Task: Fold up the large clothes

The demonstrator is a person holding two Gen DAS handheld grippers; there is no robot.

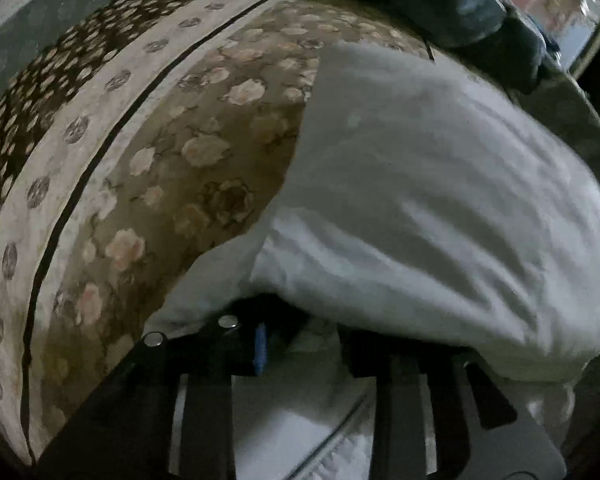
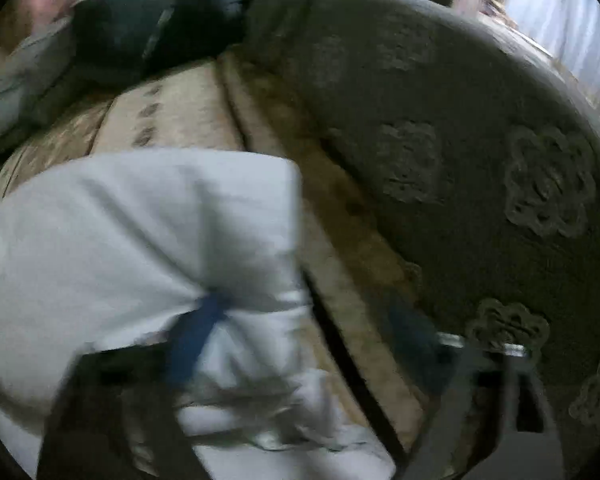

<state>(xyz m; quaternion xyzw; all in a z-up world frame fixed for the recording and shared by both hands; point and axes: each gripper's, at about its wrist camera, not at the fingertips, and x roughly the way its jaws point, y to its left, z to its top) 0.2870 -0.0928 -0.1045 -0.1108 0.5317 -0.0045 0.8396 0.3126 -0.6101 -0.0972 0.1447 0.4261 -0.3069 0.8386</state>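
Note:
A large white garment lies in a thick fold on a flowered bedspread. Its near edge humps over the tips of my left gripper. Cloth sits between the blue-padded finger and the other finger, but the tips are buried, so the grip is unclear. In the right wrist view, the same white garment fills the lower left. My right gripper stands wide open. Its blue-padded finger rests against the cloth, and the other finger is well off over the bedspread.
A heap of dark clothing lies at the far side of the bed. A dark blanket with embossed flowers covers the bed to the right. The striped, dotted border of the spread runs along the left.

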